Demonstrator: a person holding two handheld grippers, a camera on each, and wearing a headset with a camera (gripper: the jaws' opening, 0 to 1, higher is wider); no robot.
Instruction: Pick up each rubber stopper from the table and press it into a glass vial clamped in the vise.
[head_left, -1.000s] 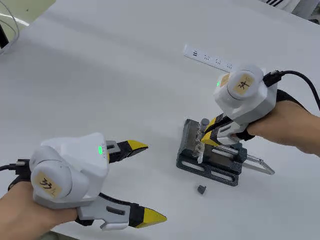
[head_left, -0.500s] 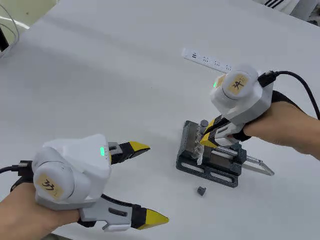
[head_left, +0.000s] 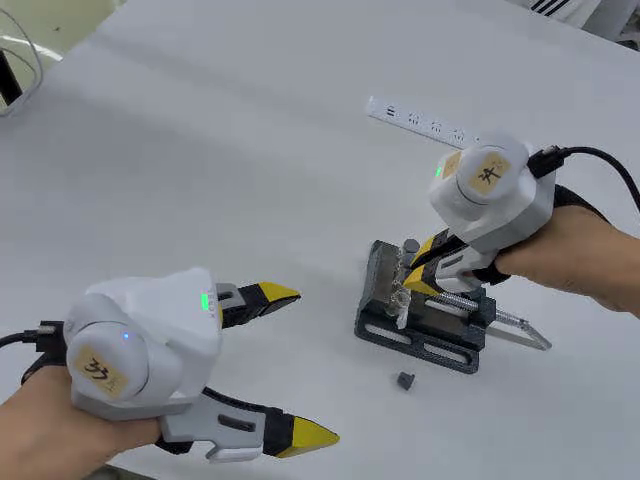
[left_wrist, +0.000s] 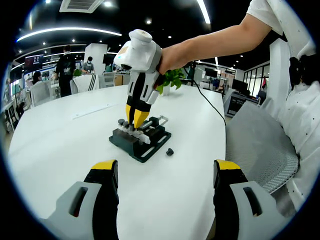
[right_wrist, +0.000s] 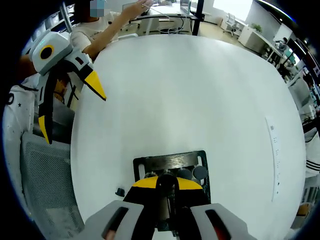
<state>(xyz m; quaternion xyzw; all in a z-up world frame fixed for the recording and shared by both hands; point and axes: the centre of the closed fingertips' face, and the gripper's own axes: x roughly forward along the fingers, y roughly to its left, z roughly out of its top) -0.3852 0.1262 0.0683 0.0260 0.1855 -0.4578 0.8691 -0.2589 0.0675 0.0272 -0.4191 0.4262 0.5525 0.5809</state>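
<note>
A dark vise (head_left: 420, 335) sits right of centre on the white table and clamps small glass vials; one vial (head_left: 410, 246) at its far end carries a grey stopper. My right gripper (head_left: 413, 270) points down at the vise's jaw line, shut on a dark rubber stopper (right_wrist: 166, 181) held between its yellow tips over the vise (right_wrist: 170, 161). A loose stopper (head_left: 405, 380) lies on the table in front of the vise. My left gripper (head_left: 298, 365) hovers at the lower left, open and holding nothing, facing the vise (left_wrist: 141, 140) and the loose stopper (left_wrist: 169, 151).
A white power strip (head_left: 420, 120) lies beyond the vise. The vise's screw handle (head_left: 520, 332) sticks out to the right. The table edge runs close below my left gripper. A grey mesh chair (left_wrist: 260, 145) stands beside the table, with people in the background.
Almost nothing differs; the right gripper stays over the vise with only a slight shift, and the left gripper holds its place.
</note>
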